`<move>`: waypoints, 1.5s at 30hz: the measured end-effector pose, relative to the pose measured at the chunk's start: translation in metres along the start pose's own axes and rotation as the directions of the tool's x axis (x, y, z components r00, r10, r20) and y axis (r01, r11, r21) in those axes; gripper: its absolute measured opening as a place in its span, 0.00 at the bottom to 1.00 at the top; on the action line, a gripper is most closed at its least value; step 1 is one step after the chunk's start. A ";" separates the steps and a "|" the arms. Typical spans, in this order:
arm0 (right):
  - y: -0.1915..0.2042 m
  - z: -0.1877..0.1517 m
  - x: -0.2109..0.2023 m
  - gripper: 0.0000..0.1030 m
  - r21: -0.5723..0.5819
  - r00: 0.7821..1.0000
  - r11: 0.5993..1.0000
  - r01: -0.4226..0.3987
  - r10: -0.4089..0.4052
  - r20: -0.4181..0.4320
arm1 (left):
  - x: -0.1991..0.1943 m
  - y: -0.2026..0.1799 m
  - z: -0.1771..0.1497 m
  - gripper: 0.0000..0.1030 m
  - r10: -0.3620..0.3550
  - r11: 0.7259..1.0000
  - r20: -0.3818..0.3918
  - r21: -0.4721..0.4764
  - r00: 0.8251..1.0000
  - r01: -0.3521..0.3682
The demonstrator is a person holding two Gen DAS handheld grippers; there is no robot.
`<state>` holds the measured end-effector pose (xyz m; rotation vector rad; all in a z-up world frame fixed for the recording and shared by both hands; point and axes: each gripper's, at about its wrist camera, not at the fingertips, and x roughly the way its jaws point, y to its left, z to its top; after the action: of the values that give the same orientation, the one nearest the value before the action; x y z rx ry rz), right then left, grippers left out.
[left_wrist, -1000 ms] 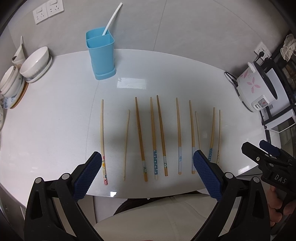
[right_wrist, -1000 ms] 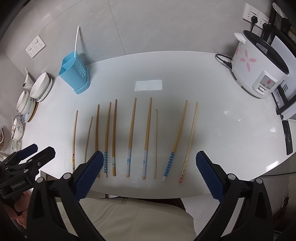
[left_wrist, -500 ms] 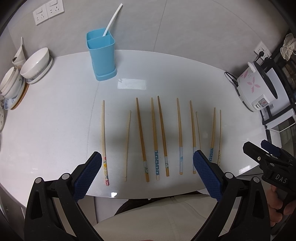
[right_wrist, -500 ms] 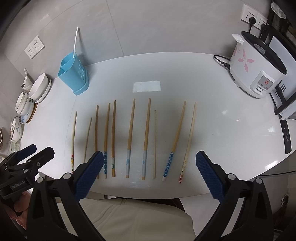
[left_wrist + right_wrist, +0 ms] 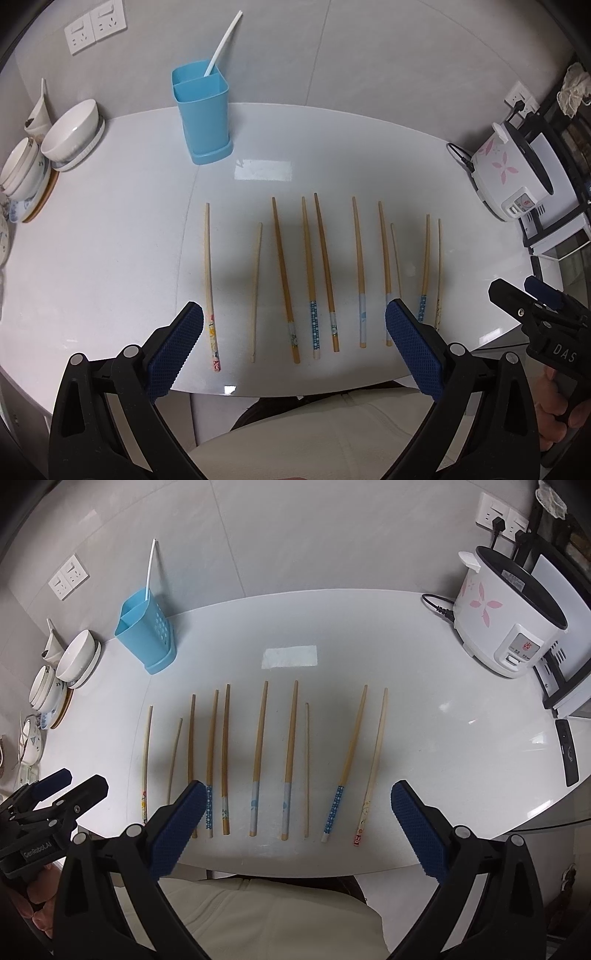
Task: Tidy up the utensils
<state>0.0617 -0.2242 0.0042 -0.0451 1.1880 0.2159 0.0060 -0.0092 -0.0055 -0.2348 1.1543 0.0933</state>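
Several wooden chopsticks (image 5: 323, 269) lie side by side in a row on the white table (image 5: 110, 258); they also show in the right wrist view (image 5: 258, 757). A blue utensil holder (image 5: 202, 110) with a white straw in it stands at the back left, also seen in the right wrist view (image 5: 146, 635). My left gripper (image 5: 293, 350) is open and empty above the table's near edge. My right gripper (image 5: 295, 830) is open and empty, also above the near edge. Each gripper shows in the other's view, the right (image 5: 543, 321) and the left (image 5: 48, 805).
Stacked white bowls (image 5: 70, 134) sit at the far left. A white rice cooker (image 5: 506, 616) with pink flowers stands at the right, its cord plugged into the wall. A black remote (image 5: 567, 751) lies near the right edge.
Both grippers have drifted slightly nearer to the table; the chopsticks and holder have not moved. Both grippers stay open.
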 end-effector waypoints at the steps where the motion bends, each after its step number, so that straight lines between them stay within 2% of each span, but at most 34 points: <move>1: 0.000 0.000 0.000 0.93 0.001 1.000 1.000 0.001 -0.001 0.001 | 0.000 0.001 -0.001 0.94 0.000 1.000 0.001 0.001 1.000 0.000; 20: -0.008 0.004 -0.003 0.93 0.029 1.000 1.000 0.001 -0.001 0.018 | 0.000 0.011 0.005 0.94 -0.005 1.000 0.016 -0.008 1.000 0.005; 23: -0.016 0.009 0.007 0.93 0.014 0.998 1.000 0.023 -0.023 0.066 | 0.012 0.026 0.011 0.94 -0.003 1.000 0.042 -0.009 0.999 0.003; 25: -0.021 0.012 0.020 0.92 -0.002 0.997 0.999 0.042 -0.042 0.066 | 0.028 0.040 0.014 0.93 -0.003 1.000 0.039 -0.019 0.999 0.004; 27: -0.027 0.015 0.040 0.90 -0.015 0.996 0.998 0.064 -0.063 0.063 | 0.049 0.054 0.017 0.92 0.044 0.999 0.009 -0.030 0.999 -0.043; 32: -0.051 0.021 0.102 0.70 0.010 0.995 0.996 0.084 -0.083 -0.052 | 0.098 0.089 0.017 0.88 0.106 0.992 -0.053 -0.063 0.993 -0.110; 33: -0.057 0.022 0.116 0.69 0.020 0.993 0.996 0.092 -0.090 -0.078 | 0.109 0.094 0.017 0.85 0.126 0.989 -0.077 -0.066 0.989 -0.132; 35: -0.066 0.021 0.135 0.57 0.026 0.984 0.991 0.130 -0.125 -0.128 | 0.125 0.103 0.015 0.83 0.120 0.988 -0.112 -0.088 0.986 -0.130; 37: -0.073 0.017 0.150 0.54 0.036 0.977 0.990 0.133 -0.125 -0.175 | 0.140 0.110 0.013 0.80 0.117 0.985 -0.151 -0.105 0.982 -0.134; 40: -0.082 0.012 0.170 0.42 0.056 0.960 0.987 0.149 -0.130 -0.248 | 0.155 0.112 0.012 0.75 0.108 0.985 -0.188 -0.111 0.976 -0.130; 45: -0.086 0.011 0.189 0.35 0.062 0.937 0.982 0.181 -0.153 -0.313 | 0.169 0.106 0.015 0.62 0.113 0.987 -0.234 -0.088 0.966 -0.137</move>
<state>0.1554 -0.2799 -0.1735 -0.1036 1.4954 0.0032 0.0669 0.0891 -0.1684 -0.2692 1.3952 0.2435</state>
